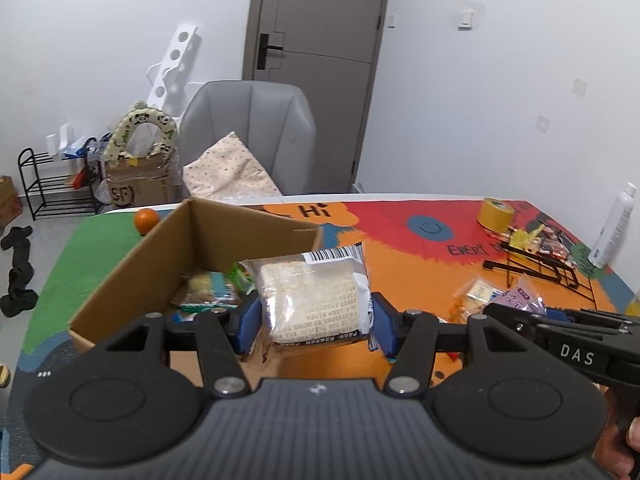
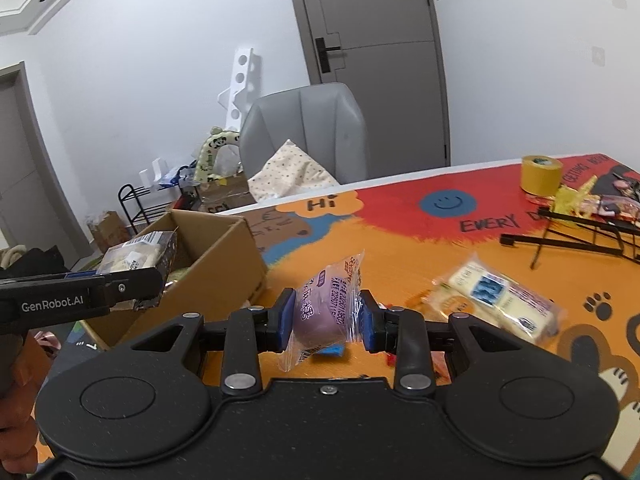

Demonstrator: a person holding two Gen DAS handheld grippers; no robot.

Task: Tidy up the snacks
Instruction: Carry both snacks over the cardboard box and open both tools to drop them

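My left gripper [image 1: 314, 322] is shut on a clear-wrapped pale bread packet [image 1: 314, 298], held in the air by the near right edge of an open cardboard box [image 1: 132, 276]. Several wrapped snacks [image 1: 212, 290] lie inside the box. In the right wrist view my right gripper [image 2: 326, 322] is shut on a small purple bun in a clear wrapper [image 2: 320, 306], above the orange table mat. The left gripper [image 2: 132, 280] with its bread packet [image 2: 138, 256] shows there at the left, over the box [image 2: 224, 256]. The right gripper's side [image 1: 560, 328] reaches in from the right in the left wrist view.
A cream snack pack [image 2: 500, 298] lies on the mat [image 2: 400, 248] to the right. A tape roll [image 2: 541, 174], a black wire stand [image 2: 580, 236] and candy wrappers sit at the far right, with a white bottle [image 1: 614, 228]. An orange [image 1: 146, 220] lies behind the box. A grey chair [image 1: 252, 136] stands beyond the table.
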